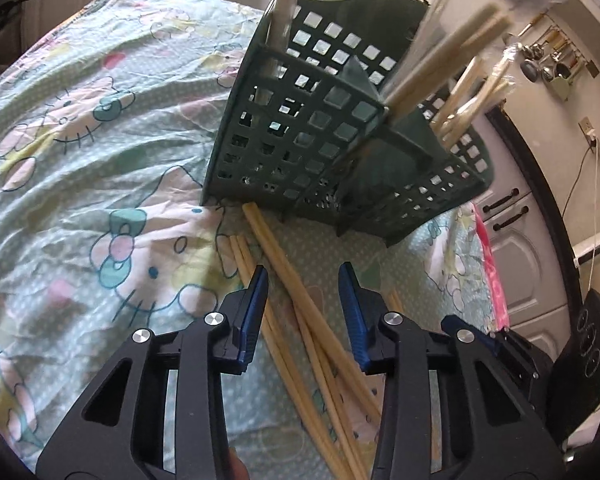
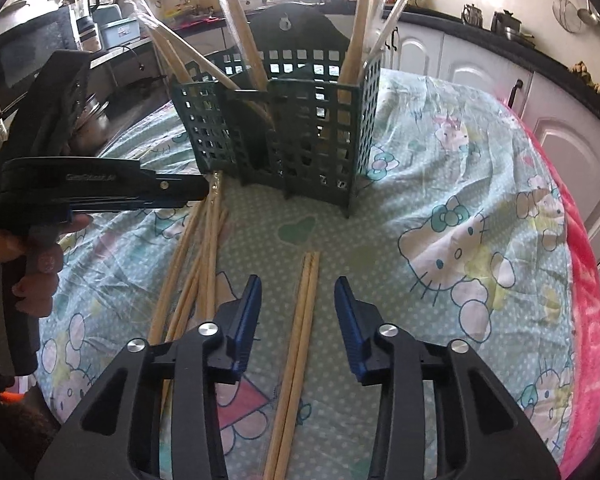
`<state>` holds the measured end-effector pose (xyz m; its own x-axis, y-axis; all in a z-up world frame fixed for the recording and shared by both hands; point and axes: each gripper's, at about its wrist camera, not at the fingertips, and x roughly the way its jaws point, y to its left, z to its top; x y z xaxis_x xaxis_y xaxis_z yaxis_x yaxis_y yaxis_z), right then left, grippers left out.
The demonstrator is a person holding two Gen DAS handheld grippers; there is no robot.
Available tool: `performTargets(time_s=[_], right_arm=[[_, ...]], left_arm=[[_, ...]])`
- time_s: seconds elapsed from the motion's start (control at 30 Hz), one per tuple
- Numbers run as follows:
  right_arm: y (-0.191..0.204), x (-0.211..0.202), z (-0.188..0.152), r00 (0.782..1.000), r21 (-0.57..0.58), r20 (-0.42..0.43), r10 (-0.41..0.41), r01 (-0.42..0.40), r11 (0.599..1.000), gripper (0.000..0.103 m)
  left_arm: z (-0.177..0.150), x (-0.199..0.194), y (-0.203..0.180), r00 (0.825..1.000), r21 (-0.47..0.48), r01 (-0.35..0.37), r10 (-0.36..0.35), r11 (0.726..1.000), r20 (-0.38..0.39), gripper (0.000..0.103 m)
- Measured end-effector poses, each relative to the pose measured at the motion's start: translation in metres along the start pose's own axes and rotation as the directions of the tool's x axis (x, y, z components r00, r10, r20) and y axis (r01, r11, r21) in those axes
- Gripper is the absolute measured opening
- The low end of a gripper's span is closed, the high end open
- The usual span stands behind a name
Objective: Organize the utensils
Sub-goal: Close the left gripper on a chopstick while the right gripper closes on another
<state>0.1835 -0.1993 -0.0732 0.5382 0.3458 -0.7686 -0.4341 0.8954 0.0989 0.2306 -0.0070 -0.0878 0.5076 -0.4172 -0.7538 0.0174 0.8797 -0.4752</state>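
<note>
A dark green lattice utensil holder [image 1: 320,128] [image 2: 284,120] stands on the cartoon-print cloth, with several wooden chopsticks standing in its compartments. A loose bunch of chopsticks [image 1: 304,312] lies on the cloth in front of it. My left gripper [image 1: 303,276] is open, its jaws astride that bunch just above it; it shows from the side in the right wrist view [image 2: 204,190]. My right gripper [image 2: 298,286] is open over a separate pair of chopsticks [image 2: 300,328] lying between its jaws. The bunch under the left gripper [image 2: 198,264] lies left of that pair.
The cloth [image 2: 460,200] covers a round table with a pink edge [image 2: 584,300] at the right. White cabinets [image 2: 480,64] and a counter with pots stand beyond. A kettle and appliances [image 2: 88,12] crowd the far left.
</note>
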Motion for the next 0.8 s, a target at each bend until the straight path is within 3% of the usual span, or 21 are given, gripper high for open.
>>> performTargets(time_s=[0.37, 0.57, 0.8], right_arm=[[-0.002, 0.015, 0.011, 1.0, 0.016, -0.021, 0.02, -0.02, 1.0, 0.032], [-0.008, 0.026, 0.015, 0.998, 0.037, -0.053, 0.021, -0.019, 0.999, 0.032], [-0.021, 0.039, 0.018, 0.996, 0.074, -0.086, 0.037, -0.03, 0.997, 0.032]], left_arm=[[0.018, 0.019, 0.008, 1.0, -0.051, -0.011, 0.011, 0.999, 0.0, 0.026], [0.025, 0.029, 0.001, 0.998, -0.039, -0.057, 0.057, 0.998, 0.009, 0.026], [0.025, 0.04, 0.003, 0.994, -0.053, -0.11, 0.111, 0.993, 0.014, 0.014]])
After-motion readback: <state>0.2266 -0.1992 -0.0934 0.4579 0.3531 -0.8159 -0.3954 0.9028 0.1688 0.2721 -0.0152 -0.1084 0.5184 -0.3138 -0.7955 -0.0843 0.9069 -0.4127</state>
